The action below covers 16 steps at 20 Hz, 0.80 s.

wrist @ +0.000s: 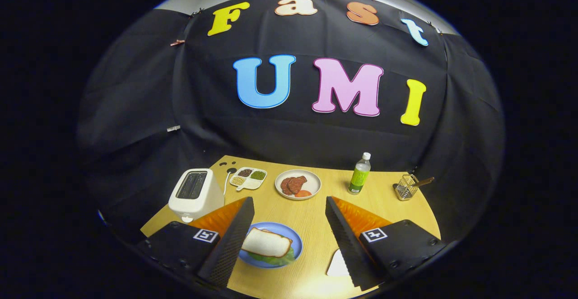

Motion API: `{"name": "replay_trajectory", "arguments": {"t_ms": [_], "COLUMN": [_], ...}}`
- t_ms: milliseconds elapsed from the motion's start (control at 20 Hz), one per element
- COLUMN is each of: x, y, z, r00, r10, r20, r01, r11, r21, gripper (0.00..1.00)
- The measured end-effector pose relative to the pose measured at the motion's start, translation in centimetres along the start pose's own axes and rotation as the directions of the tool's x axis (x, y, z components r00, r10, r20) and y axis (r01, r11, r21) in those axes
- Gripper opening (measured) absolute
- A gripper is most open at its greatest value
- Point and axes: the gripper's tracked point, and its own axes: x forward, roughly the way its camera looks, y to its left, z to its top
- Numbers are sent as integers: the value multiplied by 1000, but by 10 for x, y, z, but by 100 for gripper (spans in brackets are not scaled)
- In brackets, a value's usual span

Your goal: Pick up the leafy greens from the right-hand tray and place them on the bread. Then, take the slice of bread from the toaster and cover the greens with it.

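A blue plate (293, 238) lies on the wooden table between my fingers, close to the left one. On it a slice of bread (266, 242) covers green leaves (275, 259) that stick out at its near edge. A white toaster (195, 195) stands beyond the left finger, its slots dark. My gripper (289, 226) is open, held above the table, with nothing between the fingers. A white tray corner (337, 265) peeks out beside the right finger.
A white divided dish (248, 178) with small heaps of food sits behind the toaster. A round plate (298, 184) holds meat slices and something orange. A green bottle (359, 174) and a wire holder (406, 187) stand to the right, near the table's curved far edge.
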Motion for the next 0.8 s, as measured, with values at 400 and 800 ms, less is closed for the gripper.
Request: {"name": "replay_trajectory", "arguments": {"t_ms": [400,800], "x": [-4,-10], "y": [-11,-34], "z": [11,16], "r00": [992,979], "r10": [113,180], "r20": [55,96], "r01": [-107,-169], "r11": [989,979], "r21": [-101,-114], "gripper": [99,99]}}
